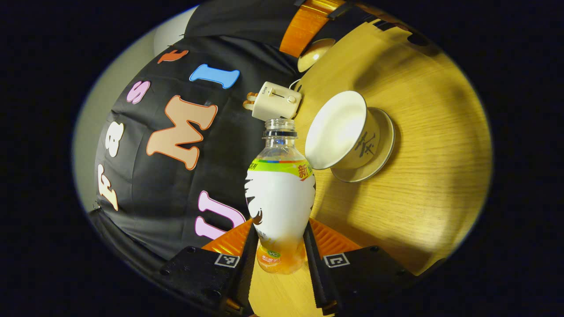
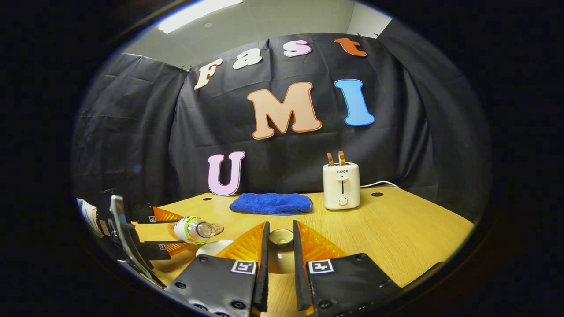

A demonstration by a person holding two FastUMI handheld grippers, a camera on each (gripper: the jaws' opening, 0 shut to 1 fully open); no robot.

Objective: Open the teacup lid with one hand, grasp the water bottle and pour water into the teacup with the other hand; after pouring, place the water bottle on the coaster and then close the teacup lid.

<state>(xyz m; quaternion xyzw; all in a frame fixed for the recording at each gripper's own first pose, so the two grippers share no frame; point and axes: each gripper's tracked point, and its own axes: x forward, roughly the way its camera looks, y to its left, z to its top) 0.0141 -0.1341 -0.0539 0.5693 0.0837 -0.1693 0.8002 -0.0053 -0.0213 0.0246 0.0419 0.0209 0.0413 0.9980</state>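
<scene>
My left gripper is shut on the lower body of the water bottle, a clear, capless bottle with a white and green label and orange liquid at its base. In the right gripper view the bottle lies tipped nearly level, its mouth over the white rim of the teacup. The teacup stands open on its saucer, just right of the bottle's mouth; I see no stream. My right gripper is shut on the teacup lid. That lid hangs beyond the cup.
A cream toaster stands at the back of the wooden table, with a folded blue towel to its left. A small brown disc, perhaps the coaster, lies just behind the bottle's mouth. The black cloth wall closes off the back.
</scene>
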